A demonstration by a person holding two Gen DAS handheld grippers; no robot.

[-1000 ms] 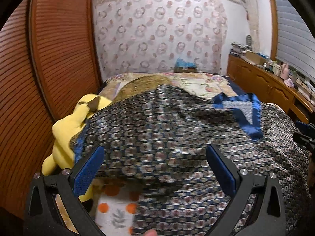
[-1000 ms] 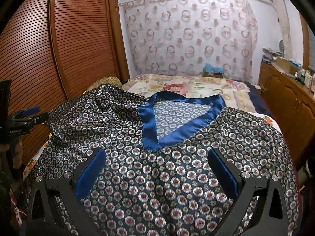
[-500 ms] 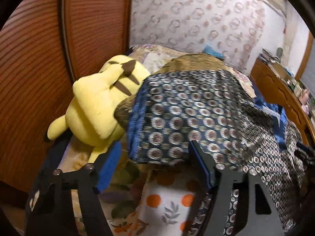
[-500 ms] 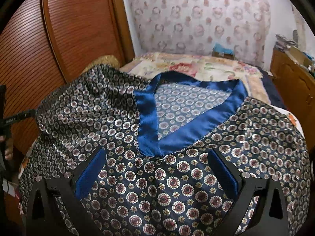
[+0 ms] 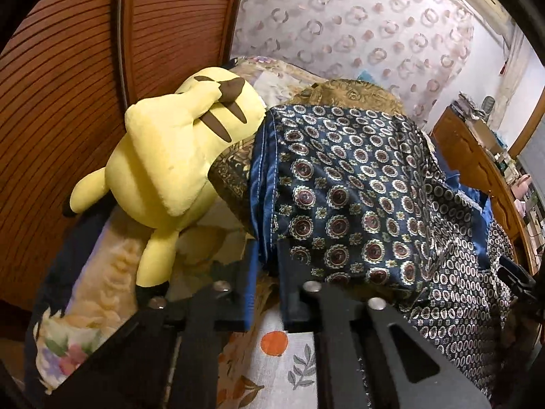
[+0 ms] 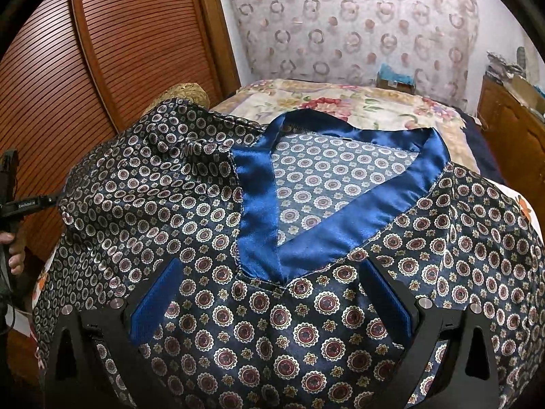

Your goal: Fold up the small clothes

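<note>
We are clamping the left gripper (image 5: 264, 266) on the blue-trimmed sleeve edge (image 5: 262, 184), lower centre; its jaws have just closed. The satin top (image 6: 272, 323) looks slippery and limp, so hems suit gripping. The right gripper (image 6: 272, 303) is standing open.

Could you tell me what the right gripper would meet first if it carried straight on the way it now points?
Most likely the dark blue satin top with round medallion print: the open right gripper points at it just below its plain blue V-neck band. Depth is unclear.
</note>
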